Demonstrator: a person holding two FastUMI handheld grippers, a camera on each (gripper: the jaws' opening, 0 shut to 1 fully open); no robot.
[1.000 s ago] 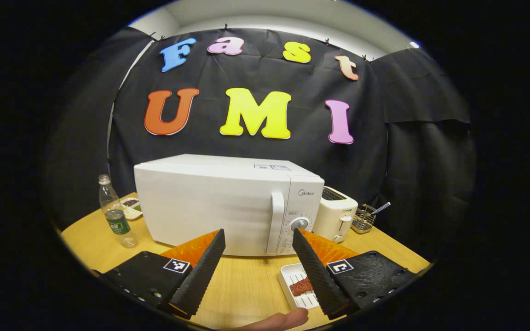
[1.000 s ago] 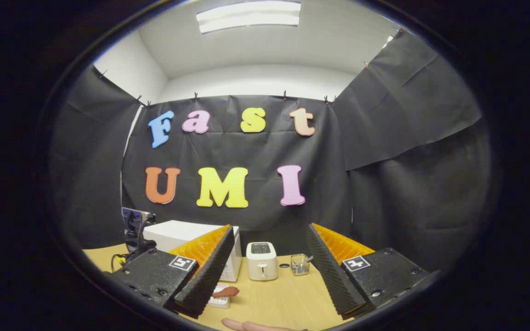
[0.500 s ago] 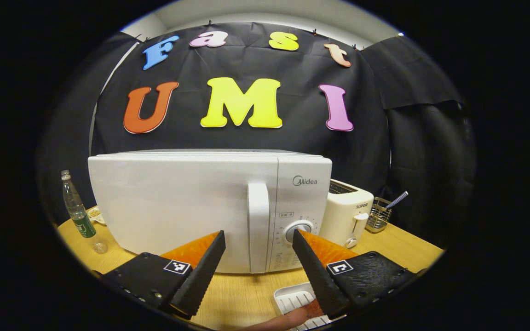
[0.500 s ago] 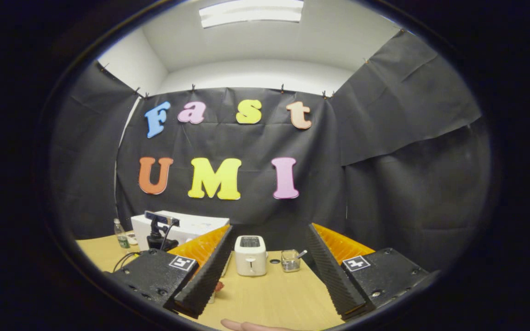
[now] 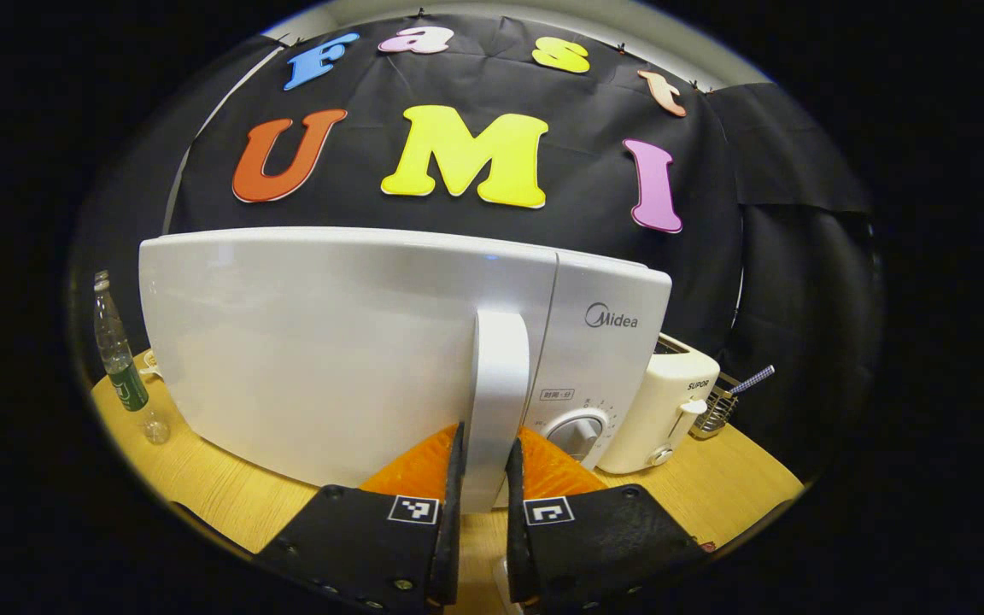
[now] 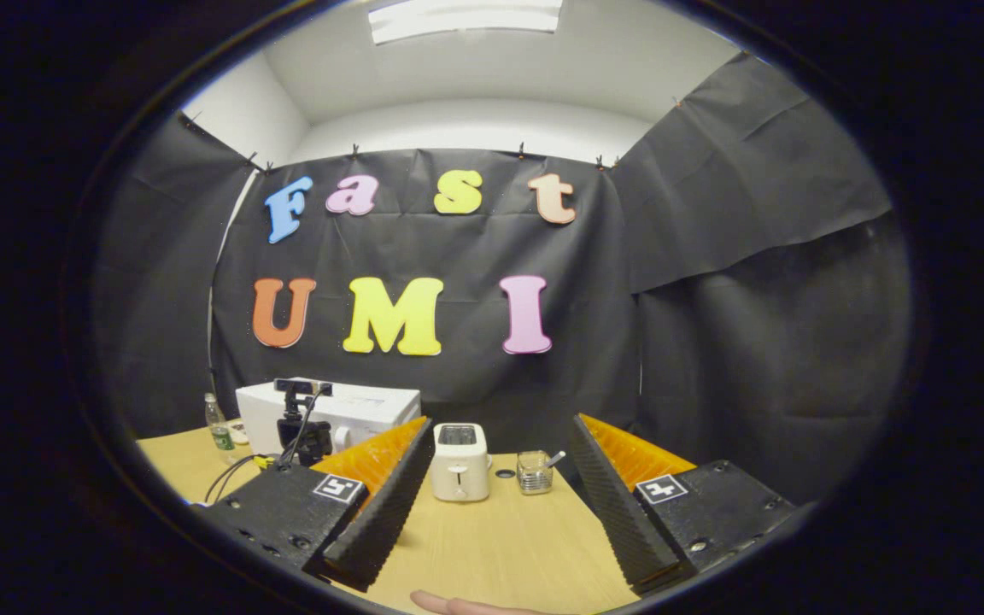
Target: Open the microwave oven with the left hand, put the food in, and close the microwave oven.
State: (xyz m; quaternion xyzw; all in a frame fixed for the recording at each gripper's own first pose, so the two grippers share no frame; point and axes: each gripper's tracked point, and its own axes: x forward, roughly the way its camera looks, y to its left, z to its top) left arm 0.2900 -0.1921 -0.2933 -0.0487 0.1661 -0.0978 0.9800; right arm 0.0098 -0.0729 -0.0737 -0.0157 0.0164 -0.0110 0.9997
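Left gripper view: the left gripper (image 5: 483,465) is closed narrow on the handle (image 5: 499,384) of the microwave (image 5: 330,342) — both fingers press the white vertical bar near its lower end. The door (image 5: 313,350) sits flush with the control panel (image 5: 603,342), so it reads as closed. A toaster (image 5: 667,401) stands just beside the microwave on the panel side, with a small wire holder (image 5: 718,410) next to it, and a bottle (image 5: 116,359) stands on the wooden surface (image 5: 219,487) at the other end. Right gripper view: the right gripper (image 6: 496,491) hangs wide apart above the surface, holding nothing — between its fingers lie the toaster and a small glass cup (image 6: 533,472); the microwave sits farther off. I cannot tell where the food is.
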